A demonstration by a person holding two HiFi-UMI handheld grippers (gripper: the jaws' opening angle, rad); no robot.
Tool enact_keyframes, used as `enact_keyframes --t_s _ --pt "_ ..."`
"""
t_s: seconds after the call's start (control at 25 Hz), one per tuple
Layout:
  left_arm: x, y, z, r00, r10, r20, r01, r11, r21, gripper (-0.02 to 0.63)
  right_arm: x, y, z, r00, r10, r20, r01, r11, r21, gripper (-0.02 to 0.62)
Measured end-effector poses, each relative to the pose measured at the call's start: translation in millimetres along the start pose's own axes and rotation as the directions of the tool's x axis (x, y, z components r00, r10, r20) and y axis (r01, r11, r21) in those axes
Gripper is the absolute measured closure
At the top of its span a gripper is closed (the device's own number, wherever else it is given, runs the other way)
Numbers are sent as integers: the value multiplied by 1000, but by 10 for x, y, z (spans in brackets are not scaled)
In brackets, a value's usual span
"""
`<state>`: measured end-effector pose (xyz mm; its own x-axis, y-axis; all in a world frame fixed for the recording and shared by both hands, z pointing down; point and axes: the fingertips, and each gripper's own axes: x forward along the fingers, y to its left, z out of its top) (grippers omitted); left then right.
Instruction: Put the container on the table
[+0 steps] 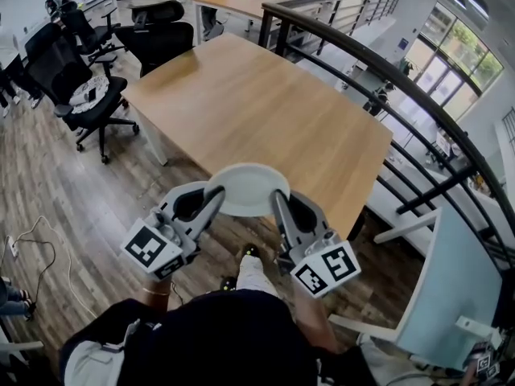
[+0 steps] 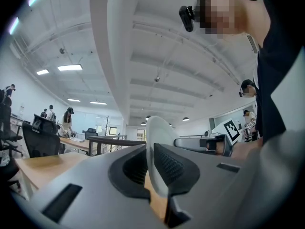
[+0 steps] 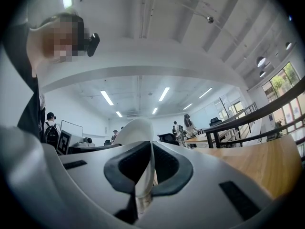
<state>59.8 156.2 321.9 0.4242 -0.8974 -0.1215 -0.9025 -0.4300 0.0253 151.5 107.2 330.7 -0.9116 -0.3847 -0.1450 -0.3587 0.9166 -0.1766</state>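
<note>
Here, the middle of the head view is filled by a large wooden desk [image 1: 257,111]. A dark curved railing [image 1: 378,71] is seen along the desk's right side, and black office chairs [image 1: 84,79] are gathered off the desk's left corner, on the plank floor [image 1: 72,191].

A white, shallow, round-rimmed container [image 1: 245,190] is held over the desk's near edge, partly above the wood and partly above the floor. It is carried from two sides at once. The left hand-held gripper [image 1: 214,201] is clamped on the rim at the side away from the railing — in the left gripper view the thin white wall [image 2: 159,132] is seen pinched between the ribbed pads [image 2: 167,165]. The right hand-held gripper [image 1: 278,203] is clamped on the opposite rim, nearer the railing — there too the wall [image 3: 136,132] is pressed tight between the closed jaws.
</note>
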Motion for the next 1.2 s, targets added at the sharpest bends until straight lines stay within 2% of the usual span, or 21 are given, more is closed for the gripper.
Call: enact_keyframes --t_s 0.32,0.48,0.56,0.84,1.2 --pt "-82 250 -9 998 70 -4 -70 997 13 572 314 -2 -90 998 65 -5 -65 998 18 571" --pt "-178 500 -26 989 133 -58 -132 991 22 572 586 44 -148 993 116 -3 -116 993 33 571" --pt "-204 613 -3 987 150 -57 -149 988 31 572 702 68 -165 991 135 -1 -135 990 39 571" --pt "-114 959 52 989 143 -25 -141 988 62 572 1085 -43 -178 989 150 13 -150 988 47 571" --pt "1 1516 88 984 174 -46 -170 982 81 572 1656 -195 -212 985 171 27 -172 983 71 571"
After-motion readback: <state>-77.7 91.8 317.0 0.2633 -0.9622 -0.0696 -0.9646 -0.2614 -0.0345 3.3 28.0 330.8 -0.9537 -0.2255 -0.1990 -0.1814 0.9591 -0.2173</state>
